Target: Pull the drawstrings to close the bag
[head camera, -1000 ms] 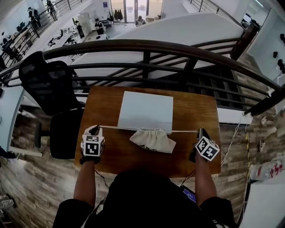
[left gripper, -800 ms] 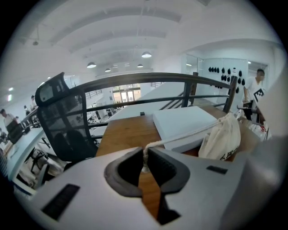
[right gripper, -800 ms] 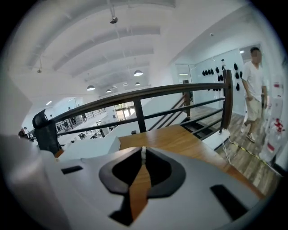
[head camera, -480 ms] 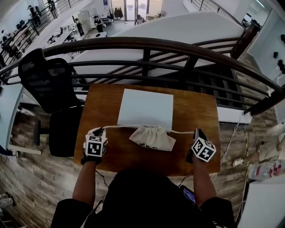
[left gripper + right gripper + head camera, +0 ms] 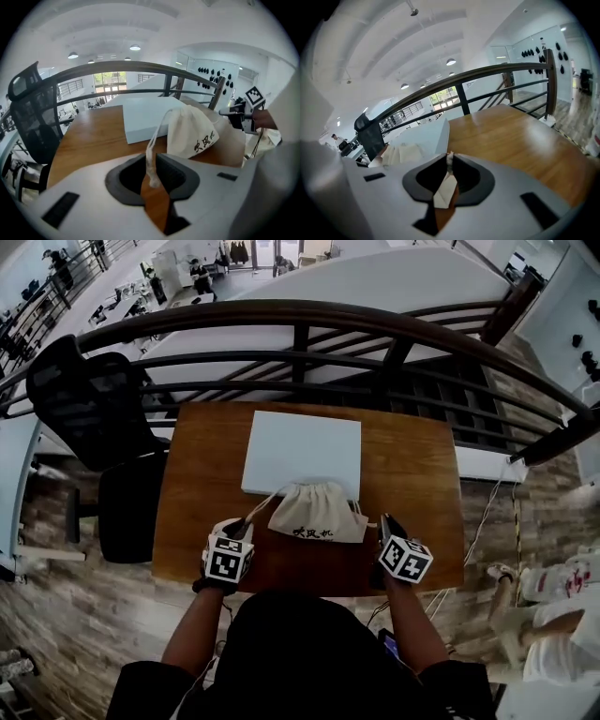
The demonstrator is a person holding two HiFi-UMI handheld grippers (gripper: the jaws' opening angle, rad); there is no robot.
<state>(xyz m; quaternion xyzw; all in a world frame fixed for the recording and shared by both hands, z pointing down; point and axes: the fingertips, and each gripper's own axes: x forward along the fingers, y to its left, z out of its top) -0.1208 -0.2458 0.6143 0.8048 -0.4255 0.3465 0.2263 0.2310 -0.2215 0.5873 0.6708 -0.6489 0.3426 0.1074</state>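
Observation:
A cream drawstring bag (image 5: 317, 514) with dark print lies on the wooden table (image 5: 412, 474), its mouth gathered against a flat white box (image 5: 302, 451). My left gripper (image 5: 240, 529) sits just left of the bag, shut on the left drawstring (image 5: 157, 136), which loops slack up to the bag (image 5: 192, 131). Its jaws have just been opening slightly, and the cord is still between them at the left gripper (image 5: 151, 163). My right gripper (image 5: 386, 524) is close to the bag's right side. In its own view the right gripper (image 5: 449, 165) pinches the right drawstring (image 5: 449, 156) at the tips.
A dark curved railing (image 5: 300, 320) runs along the table's far edge, with a lower floor beyond it. A black office chair (image 5: 89, 399) stands to the left. The bag (image 5: 401, 153) and box (image 5: 426, 136) lie left of my right gripper; bare wood spreads to its right.
Both grippers have moved inward toward the bag and closer to the near table edge. The drawstrings, stretched in a straight line a second ago, now hang slack.

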